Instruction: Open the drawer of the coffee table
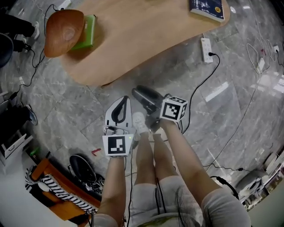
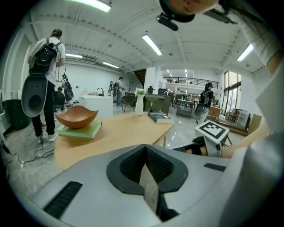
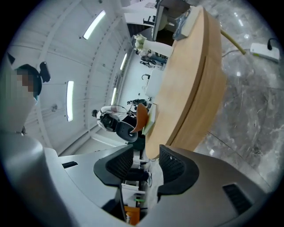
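Observation:
The coffee table (image 1: 133,40) is a rounded wooden top at the upper middle of the head view; no drawer shows in any view. A brown bowl (image 1: 64,31) sits on a green book (image 1: 90,32) at its left end, and a dark blue book (image 1: 207,8) lies at its right end. My left gripper (image 1: 125,99) is white, shut and empty, and hangs over the floor just short of the table's near edge. My right gripper (image 1: 138,93) is dark and beside it, rolled on its side, open with nothing between its jaws. The left gripper view (image 2: 145,166) looks across the tabletop (image 2: 120,133); the right gripper view (image 3: 146,166) shows the table's edge (image 3: 191,80).
A white power strip (image 1: 207,48) and several cables lie on the grey marble floor to the right. An orange seat with striped cloth (image 1: 57,186) and a black round object (image 1: 82,166) sit at lower left. My legs and shoes are below the grippers. A person with a backpack (image 2: 46,80) stands beyond the table.

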Demonstrator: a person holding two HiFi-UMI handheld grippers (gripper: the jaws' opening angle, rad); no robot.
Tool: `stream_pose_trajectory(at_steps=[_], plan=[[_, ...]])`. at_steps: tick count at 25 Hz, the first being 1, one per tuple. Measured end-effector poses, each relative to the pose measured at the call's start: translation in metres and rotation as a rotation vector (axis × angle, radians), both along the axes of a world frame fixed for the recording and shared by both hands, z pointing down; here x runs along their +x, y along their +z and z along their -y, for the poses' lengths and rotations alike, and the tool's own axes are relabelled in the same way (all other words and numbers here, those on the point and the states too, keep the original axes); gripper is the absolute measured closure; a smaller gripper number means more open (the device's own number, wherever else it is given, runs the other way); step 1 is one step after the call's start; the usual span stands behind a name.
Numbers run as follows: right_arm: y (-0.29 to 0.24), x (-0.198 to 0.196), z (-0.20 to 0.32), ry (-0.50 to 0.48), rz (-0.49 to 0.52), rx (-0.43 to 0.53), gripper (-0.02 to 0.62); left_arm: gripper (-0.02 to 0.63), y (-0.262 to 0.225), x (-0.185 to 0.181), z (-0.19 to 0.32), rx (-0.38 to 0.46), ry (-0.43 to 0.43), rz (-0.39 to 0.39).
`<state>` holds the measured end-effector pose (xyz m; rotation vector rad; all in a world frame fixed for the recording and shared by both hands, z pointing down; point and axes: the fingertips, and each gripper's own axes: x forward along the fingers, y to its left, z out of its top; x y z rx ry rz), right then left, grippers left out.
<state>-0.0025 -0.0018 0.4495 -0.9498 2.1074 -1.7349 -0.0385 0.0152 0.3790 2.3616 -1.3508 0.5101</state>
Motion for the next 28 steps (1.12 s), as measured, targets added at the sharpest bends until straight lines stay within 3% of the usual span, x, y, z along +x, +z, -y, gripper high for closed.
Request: stream_pose_trajectory(at_steps=[8,13,20,24,28], plan=[[0.084,-0.011,0.013,-0.064,-0.020,-0.006,0.424,0.595,0.061,-0.002,0.018,0.003,-0.008,-0.015],[0.123,-0.007,0.032,-0.039,-0.014,-0.017,0.423,0.595,0.094,-0.004,0.023,-0.004,-0.004,-0.023],[0.176,-0.010,0.043,-0.044,-0.019,-0.101,0.424,0.595,0.128,-0.009,0.025,-0.034,-0.002,-0.027],[0.192,-0.009,0.063,0.017,0.066,-0.079,0.425,0.595,0.142,-0.008,0.032,-0.027,0.003,-0.041],[0.191,-0.011,0.078,-0.016,0.119,0.006,0.425,0.595,0.149,-0.004,0.036,-0.031,0.007,-0.049]])
